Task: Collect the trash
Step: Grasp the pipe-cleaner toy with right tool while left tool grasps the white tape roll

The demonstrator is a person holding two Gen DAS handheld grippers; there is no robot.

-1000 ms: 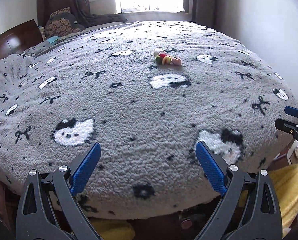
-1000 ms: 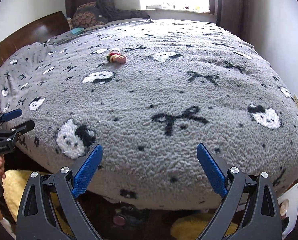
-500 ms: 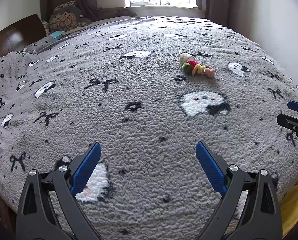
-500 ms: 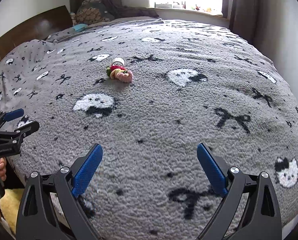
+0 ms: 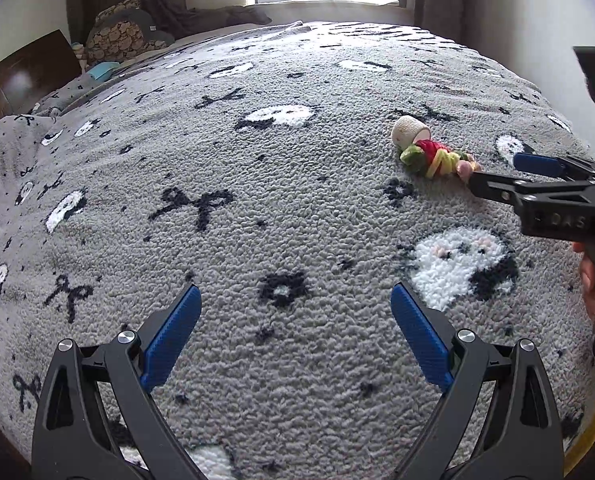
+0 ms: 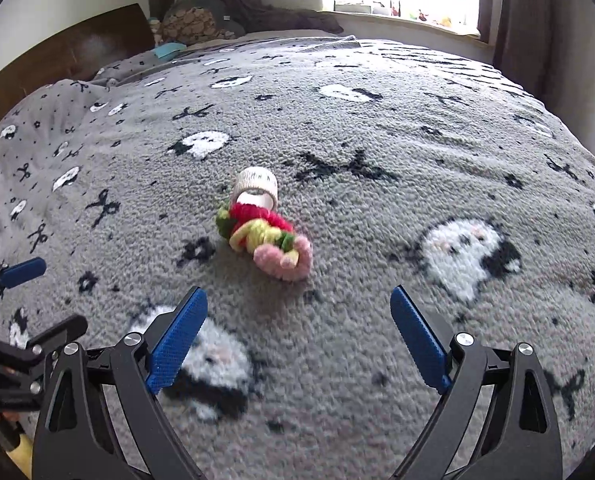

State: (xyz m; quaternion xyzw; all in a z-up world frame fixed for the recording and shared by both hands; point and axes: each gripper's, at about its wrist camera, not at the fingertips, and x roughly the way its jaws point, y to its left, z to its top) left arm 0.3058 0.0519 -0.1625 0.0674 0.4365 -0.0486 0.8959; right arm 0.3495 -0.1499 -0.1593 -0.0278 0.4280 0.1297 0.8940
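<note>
Grey fleece blanket [image 5: 297, 208] with white cat faces and black bows is seen covering the bed. Left wrist view: left gripper [image 5: 293, 340] spread, empty; yarn bundle [image 5: 437, 158] lying far right beside the right gripper. Right wrist view: right gripper [image 6: 297, 340], jaws just narrowed slightly, released; red, yellow, pink yarn bundle [image 6: 265, 236] and pale ring [image 6: 255, 188] ahead, near.

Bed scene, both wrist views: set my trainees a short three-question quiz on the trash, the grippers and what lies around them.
1. True or false: the right gripper already clamps the yarn bundle.
2. What lies at the bundle's far end? A) tape roll B) spoon C) book
3. Name the surface that the trash rests on.

Key:
1. False: open, short of it.
2. A, tape roll.
3. Grey fleece blanket.
</note>
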